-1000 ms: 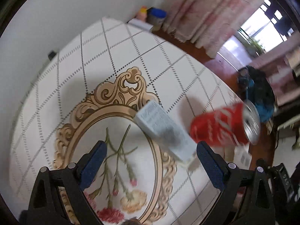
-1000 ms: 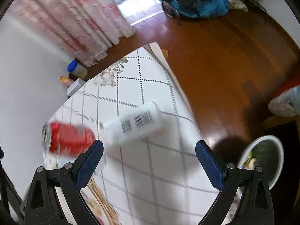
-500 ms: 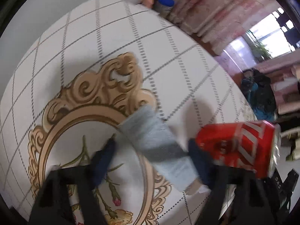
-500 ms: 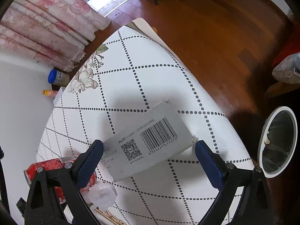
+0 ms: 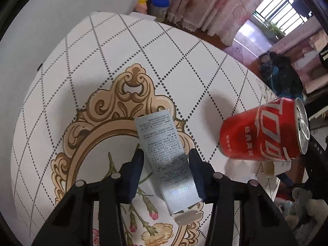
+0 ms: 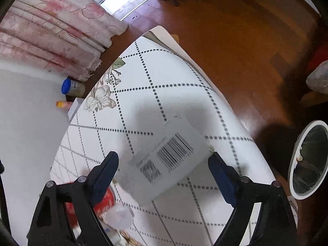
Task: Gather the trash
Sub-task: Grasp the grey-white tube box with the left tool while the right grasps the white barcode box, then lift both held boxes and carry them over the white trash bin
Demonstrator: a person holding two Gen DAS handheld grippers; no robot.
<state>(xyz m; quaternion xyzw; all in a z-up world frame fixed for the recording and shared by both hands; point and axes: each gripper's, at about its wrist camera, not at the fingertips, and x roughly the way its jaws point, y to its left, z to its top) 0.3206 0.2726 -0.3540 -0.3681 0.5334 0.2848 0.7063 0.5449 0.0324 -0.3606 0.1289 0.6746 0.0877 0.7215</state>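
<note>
A round table (image 5: 127,47) covered in a white cloth with a dotted diamond grid and a gold scroll-and-flower medallion stands by a white wall (image 5: 51,10) in a room with a polished brown wooden floor (image 6: 235,47) and pink floral curtains (image 6: 51,28). The left gripper (image 5: 166,164), pointing steeply down over the medallion, has just been closing its dark blue jaws; they now flank a long pale grey printed carton (image 5: 164,153), the right pad against its side, though whether the left pad presses it cannot be told. A red drink can (image 5: 260,131) lies on its side near the table's right edge in the left wrist view, well clear of the carton. The right gripper (image 6: 164,168) has its jaws spread wide on either side of a white cardboard box with a barcode and QR code (image 6: 166,160), pads not pressing it, close to the table's floor-side edge. A white-rimmed bin with a dark liner (image 6: 307,160) sits on the floor beside that edge. A blue-lidded jar (image 6: 72,87) and an orange-capped bottle (image 6: 61,104) stand against the wall by the curtains, and a blue and black bag (image 5: 285,78) lies on the floor farther off
</note>
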